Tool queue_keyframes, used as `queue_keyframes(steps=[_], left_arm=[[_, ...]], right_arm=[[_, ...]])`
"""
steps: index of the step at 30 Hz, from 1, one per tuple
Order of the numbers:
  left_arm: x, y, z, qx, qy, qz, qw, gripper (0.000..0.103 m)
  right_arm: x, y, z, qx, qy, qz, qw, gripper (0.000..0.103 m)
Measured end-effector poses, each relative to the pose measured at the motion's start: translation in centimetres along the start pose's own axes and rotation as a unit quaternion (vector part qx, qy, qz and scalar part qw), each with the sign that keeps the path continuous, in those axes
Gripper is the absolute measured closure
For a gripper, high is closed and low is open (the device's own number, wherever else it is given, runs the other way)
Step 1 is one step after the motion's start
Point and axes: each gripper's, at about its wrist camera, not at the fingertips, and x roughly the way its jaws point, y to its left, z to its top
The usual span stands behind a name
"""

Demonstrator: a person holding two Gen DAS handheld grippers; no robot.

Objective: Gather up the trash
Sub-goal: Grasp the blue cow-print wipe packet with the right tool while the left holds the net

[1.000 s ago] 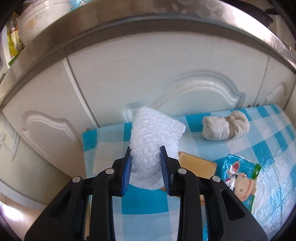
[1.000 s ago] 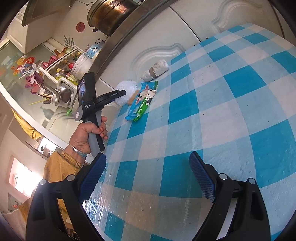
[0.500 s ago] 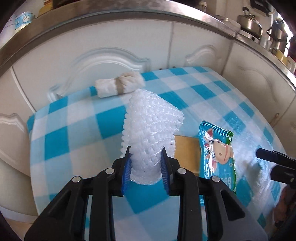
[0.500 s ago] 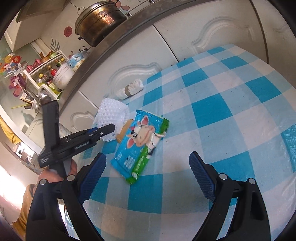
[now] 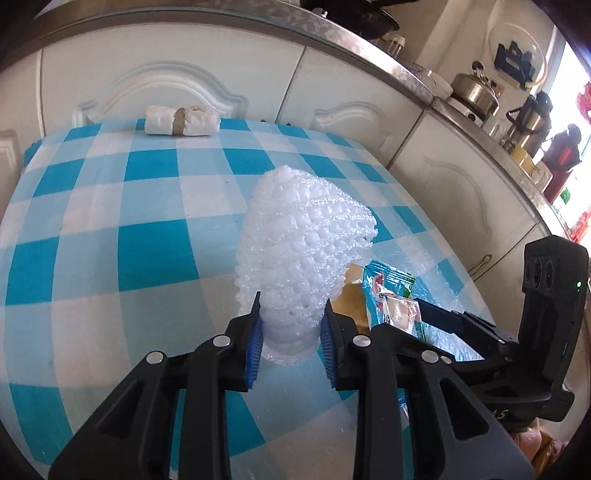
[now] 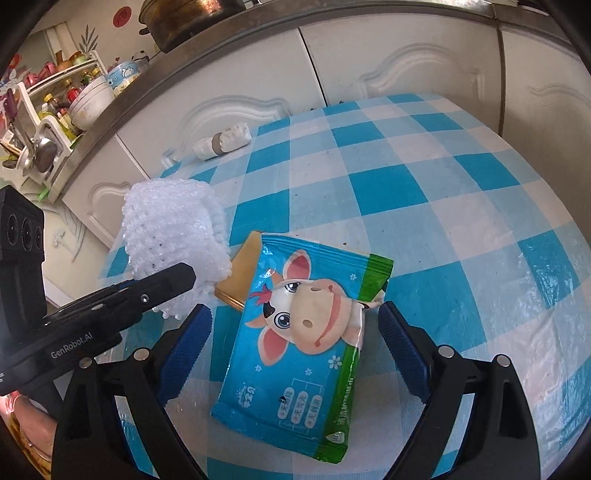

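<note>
Plainly, the left hand-held gripper [image 5: 290, 334] grasps the white foam fruit net [image 5: 299, 251] above the checked surface [image 5: 110, 258]: light, squashy. The right hand-held gripper [image 6: 295, 339], spread wide, straddles the blue cow-print wrapper [image 6: 295, 339]; slippery, pinch its edges.

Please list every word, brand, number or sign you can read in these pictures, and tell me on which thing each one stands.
"GenRobot.AI": white letters on the black body of the left gripper.
Blue-and-green plastic snack wrapper with a cartoon cow: printed characters in boxes near its lower end, too small to read.
Red round sticker on the wall: sign blurred, unreadable.
</note>
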Motion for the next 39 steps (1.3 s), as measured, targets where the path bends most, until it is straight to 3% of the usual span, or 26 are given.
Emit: queue_keyframes(steps=[6, 8, 12, 23, 39], left_arm=[[-1.9, 1.2, -1.4, -0.043, -0.019, -0.018, 0.9987, 0.079], [-2.6, 1.4, -2.1, -0.050, -0.021, -0.021, 0.9983, 0.079], [-4.2, 2.1, -3.6, -0.080, -0.026, -0.029, 0.9960, 0.079], [-8.5, 3.9, -8.0, -0.125, -0.032, -0.025, 0.9913, 0.079], [-13.3, 5.3, -12.0, -0.134, -0.049, 0.004, 0.9898, 0.079]], right_arm=[[0.1, 1.5, -1.0, -0.062, 0.008, -0.039, 0.997, 0.013], [0.0, 1.8, -1.3, -0.076, 0.003, -0.056, 0.996, 0.025], [-0.2, 1.9, -1.6, -0.085, 0.002, -0.059, 0.995, 0.034], [-1.7, 1.9, -2.5, -0.087, -0.006, -0.037, 0.996, 0.046], [-4.2, 3.9, -4.1, -0.087, -0.009, -0.007, 0.996, 0.050]])
